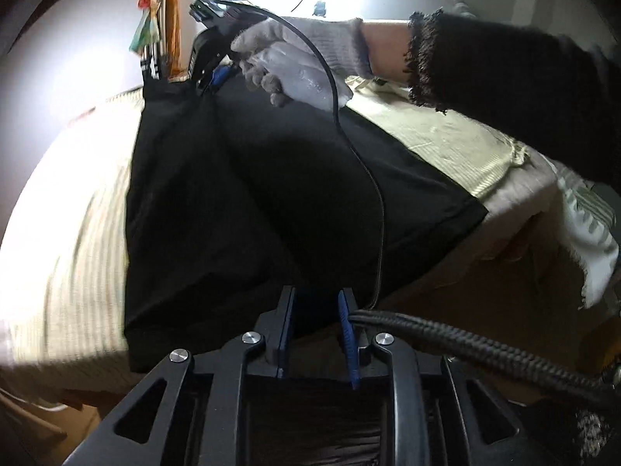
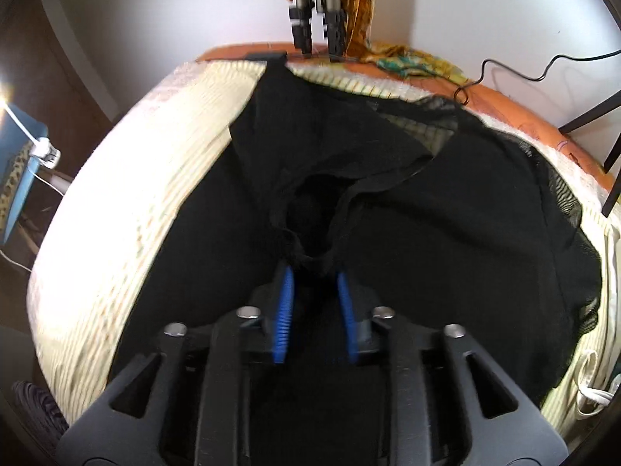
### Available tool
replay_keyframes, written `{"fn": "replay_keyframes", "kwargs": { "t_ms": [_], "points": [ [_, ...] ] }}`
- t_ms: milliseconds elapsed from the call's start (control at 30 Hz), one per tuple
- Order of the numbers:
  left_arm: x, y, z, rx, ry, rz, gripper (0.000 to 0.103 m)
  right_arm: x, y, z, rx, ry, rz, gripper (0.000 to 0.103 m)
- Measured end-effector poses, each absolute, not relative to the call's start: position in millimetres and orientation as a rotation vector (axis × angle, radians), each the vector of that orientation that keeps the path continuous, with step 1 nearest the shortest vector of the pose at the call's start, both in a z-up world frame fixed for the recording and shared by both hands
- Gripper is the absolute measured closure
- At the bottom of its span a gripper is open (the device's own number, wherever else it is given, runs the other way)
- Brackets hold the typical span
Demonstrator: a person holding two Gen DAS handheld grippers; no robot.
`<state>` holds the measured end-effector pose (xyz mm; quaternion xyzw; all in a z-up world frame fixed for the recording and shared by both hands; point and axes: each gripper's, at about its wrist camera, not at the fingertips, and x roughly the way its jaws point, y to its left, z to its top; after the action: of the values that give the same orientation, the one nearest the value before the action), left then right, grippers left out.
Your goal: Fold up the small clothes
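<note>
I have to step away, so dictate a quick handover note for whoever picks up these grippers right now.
Left gripper: fingers apart with the black garment edge between them, grip unclear.
Right gripper: fingers apart around a bunched fold of the garment, held by the gloved hand; grip unclear.
Garment lies spread on the cream ribbed cover, far end near the tripod legs.
Done: no finished fold visible.
Left: fold it and flatten it.

tripod legs (image 2: 316, 19) at far edge, dangling cable (image 1: 372, 178)
</note>
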<state>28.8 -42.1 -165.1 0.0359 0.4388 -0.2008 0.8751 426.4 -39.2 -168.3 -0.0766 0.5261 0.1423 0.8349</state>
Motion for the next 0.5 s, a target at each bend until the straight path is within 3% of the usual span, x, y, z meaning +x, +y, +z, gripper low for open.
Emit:
{"fn": "replay_keyframes", "kwargs": {
  "t_ms": [167, 500],
  "points": [
    [15, -17, -150, 0.049, 0.851, -0.328, 0.08, 400, -72, -114, -0.02, 1.003, 0.354, 0.059],
    [-1, 5, -119, 0.038, 0.651, -0.207, 0.067, 322, -156, -34, 0.077, 0.845, 0.291, 0.048]
  ]
}}
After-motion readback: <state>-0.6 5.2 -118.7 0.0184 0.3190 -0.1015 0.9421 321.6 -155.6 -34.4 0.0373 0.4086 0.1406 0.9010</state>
